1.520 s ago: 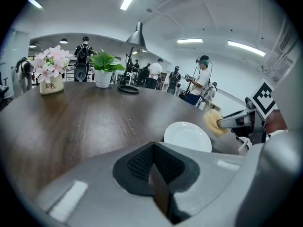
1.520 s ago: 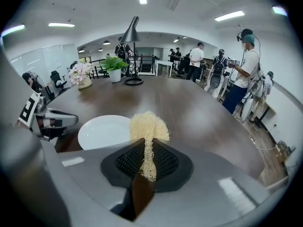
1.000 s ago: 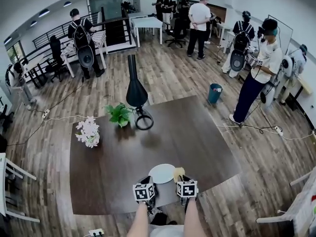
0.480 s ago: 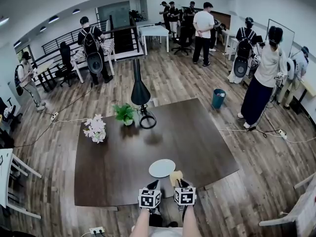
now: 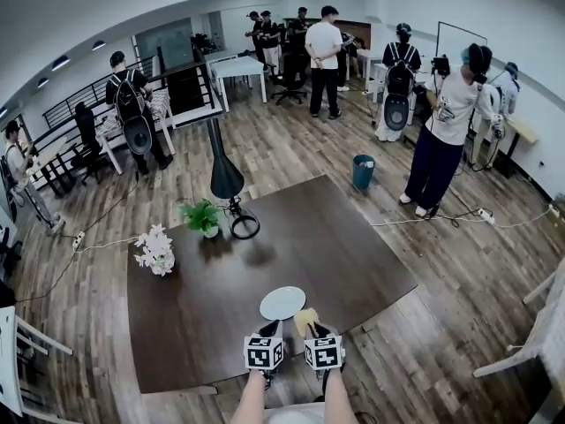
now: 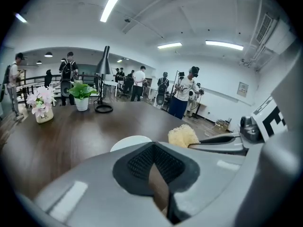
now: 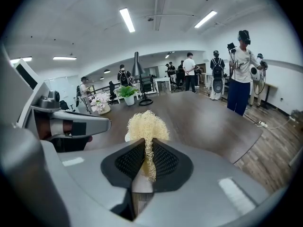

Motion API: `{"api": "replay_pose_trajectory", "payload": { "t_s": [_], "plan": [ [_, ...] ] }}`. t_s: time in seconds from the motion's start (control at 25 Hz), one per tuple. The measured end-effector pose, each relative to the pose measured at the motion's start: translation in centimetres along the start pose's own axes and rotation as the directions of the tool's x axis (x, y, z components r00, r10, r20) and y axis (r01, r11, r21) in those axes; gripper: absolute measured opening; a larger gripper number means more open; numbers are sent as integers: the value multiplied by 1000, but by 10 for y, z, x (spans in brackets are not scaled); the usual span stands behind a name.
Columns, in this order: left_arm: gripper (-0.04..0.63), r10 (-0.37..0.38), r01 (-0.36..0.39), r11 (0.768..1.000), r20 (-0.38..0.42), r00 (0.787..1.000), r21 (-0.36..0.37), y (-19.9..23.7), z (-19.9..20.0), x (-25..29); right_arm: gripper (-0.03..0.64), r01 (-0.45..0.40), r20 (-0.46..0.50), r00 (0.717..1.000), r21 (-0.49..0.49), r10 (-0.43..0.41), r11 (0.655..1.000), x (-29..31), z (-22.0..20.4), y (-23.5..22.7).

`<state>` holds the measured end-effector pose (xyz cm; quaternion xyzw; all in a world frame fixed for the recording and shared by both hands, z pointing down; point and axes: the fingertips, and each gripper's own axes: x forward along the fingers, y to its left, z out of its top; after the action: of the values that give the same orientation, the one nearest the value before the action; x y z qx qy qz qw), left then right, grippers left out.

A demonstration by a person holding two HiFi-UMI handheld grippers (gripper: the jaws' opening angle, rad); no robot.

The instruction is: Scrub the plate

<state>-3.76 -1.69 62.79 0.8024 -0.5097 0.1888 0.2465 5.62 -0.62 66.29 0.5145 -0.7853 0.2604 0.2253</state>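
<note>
Plate (image 5: 282, 303) sits near our table (image 5: 353, 237) edge, just ahead of both grippers. Right gripper (image 7: 143, 161) pinches the scrubber (image 7: 147, 126); left gripper (image 6: 154, 167) is closed, empty. We'd steady the rim first, then scrub gently.

Left gripper (image 5: 270, 329) and right gripper (image 5: 312, 329): smooth grey moulded bodies, each topped by 1 white cube (image 5: 263, 352) printed with black square markers. Up close, show as wide, glossy grey shells with a dark recess around 2 black pads (image 6: 139, 162) of fine ribbed texture, narrowing to a V. From the side, look slimmer: a grey arm with a dark tip and 1 round dark knob (image 6: 248, 126). Uncovered forearms (image 5: 250, 400) behind, with a pale garment (image 5: 296, 412) at the lower edge.
</note>
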Motion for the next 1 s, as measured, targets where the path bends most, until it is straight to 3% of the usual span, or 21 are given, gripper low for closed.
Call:
{"api": "replay_pose_trajectory", "payload": {
  "t_s": [0.36, 0.6, 1.0],
  "plan": [
    [0, -77, 77, 996, -2, 997, 50, 37, -29, -50, 66, 121, 35, 992, 45, -123, 992, -12, -28, 53],
    [0, -116, 116, 992, -14, 993, 42, 42, -54, -86, 66, 148, 17, 989, 39, -149, 988, -30, -57, 89],
    [0, -160, 160, 986, -10, 987, 56, 57, -67, -129, 66, 197, 54, 978, 56, -200, 979, -50, -63, 130]
  ]
}}
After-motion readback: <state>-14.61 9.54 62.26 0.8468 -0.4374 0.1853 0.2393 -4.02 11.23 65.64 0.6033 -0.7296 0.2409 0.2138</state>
